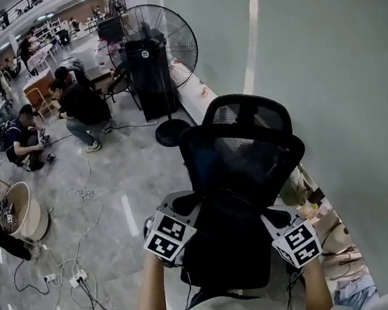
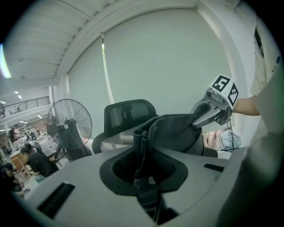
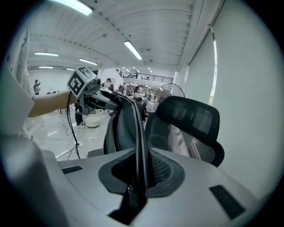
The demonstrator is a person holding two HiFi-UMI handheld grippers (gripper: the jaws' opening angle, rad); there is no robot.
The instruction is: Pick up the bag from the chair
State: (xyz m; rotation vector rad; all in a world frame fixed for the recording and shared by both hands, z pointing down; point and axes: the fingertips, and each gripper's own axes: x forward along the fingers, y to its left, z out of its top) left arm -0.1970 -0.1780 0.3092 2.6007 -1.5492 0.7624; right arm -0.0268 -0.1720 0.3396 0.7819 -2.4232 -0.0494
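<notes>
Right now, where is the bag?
In the head view's lower middle, the bag is held between the left gripper and right gripper, by the chair.

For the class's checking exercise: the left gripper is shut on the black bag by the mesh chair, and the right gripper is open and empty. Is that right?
No. The right gripper is not open and empty: the right gripper view shows its jaws shut on the edge of the black bag. The left gripper is shut on it too, by the mesh chair, as stated.
</notes>
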